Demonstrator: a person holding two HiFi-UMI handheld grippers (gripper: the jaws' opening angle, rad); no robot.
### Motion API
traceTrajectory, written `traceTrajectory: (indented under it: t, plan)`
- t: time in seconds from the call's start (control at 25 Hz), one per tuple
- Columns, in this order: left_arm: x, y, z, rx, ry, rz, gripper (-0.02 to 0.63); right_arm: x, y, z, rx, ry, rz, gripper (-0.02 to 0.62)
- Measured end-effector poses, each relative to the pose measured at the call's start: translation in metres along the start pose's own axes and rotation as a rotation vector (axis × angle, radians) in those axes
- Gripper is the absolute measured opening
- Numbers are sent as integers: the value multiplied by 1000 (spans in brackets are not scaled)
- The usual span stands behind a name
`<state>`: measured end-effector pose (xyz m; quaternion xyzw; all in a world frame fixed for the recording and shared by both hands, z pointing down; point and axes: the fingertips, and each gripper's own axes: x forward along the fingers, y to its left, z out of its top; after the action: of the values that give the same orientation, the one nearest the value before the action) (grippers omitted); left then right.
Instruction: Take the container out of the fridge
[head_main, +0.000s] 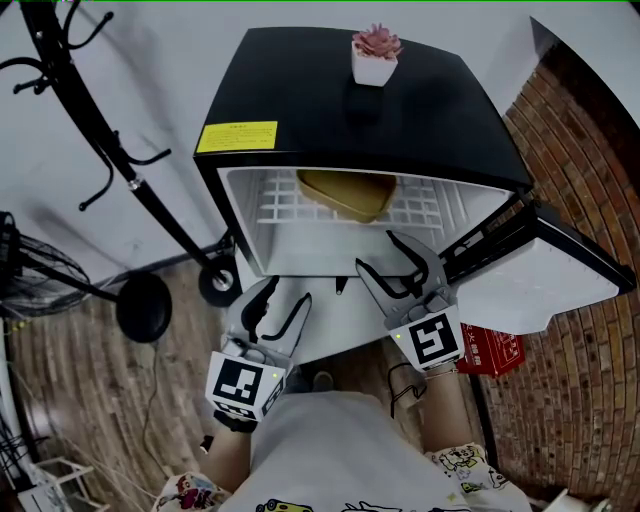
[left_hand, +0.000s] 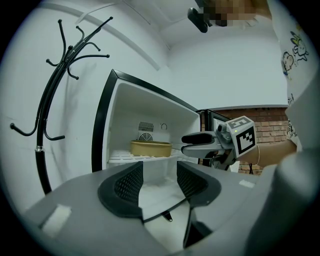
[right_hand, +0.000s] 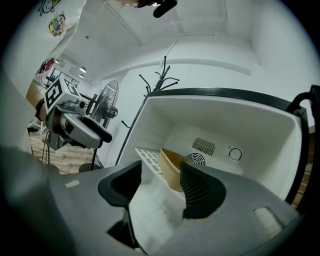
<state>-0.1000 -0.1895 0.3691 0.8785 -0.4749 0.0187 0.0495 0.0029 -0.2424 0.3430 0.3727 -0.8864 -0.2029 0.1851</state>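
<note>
A small black fridge (head_main: 340, 110) stands open, its door (head_main: 540, 270) swung out to the right. A tan container (head_main: 348, 193) rests on the white wire shelf (head_main: 420, 208) inside, toward the back; it also shows as the container (left_hand: 151, 148) and the container (right_hand: 172, 167) in the gripper views. My left gripper (head_main: 278, 306) hangs open below the fridge's front left, nothing between its jaws. My right gripper (head_main: 393, 258) is open at the fridge mouth, short of the container, and empty. From the left gripper (left_hand: 160, 182) the right gripper (left_hand: 205, 142) shows ahead.
A potted pink plant (head_main: 376, 53) sits on the fridge top. A black coat stand (head_main: 140, 190) rises at the left, a fan (head_main: 30, 270) beyond it. A brick wall (head_main: 590, 180) runs along the right, a red box (head_main: 490, 350) under the door. The floor is wood.
</note>
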Motion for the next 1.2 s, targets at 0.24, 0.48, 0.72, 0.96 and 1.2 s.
traceTrajectory:
  t: [0.24, 0.48, 0.72, 0.96, 1.2]
  plan:
    - [0, 1, 1, -6, -5, 20, 204, 19, -4, 1, -73, 31, 35, 238]
    - [1, 3, 2, -10, -14, 32, 202, 34, -4, -1, -107, 17, 51, 238]
    - [0, 5, -1, -14, -10, 35, 199, 43, -8, -5, -171, 71, 46, 238]
    - [1, 3, -2, -17, -16, 27, 195, 52, -9, -11, -219, 121, 71, 238]
    - [3, 2, 0, -21, -13, 22, 189, 59, -7, -21, -281, 173, 98, 238]
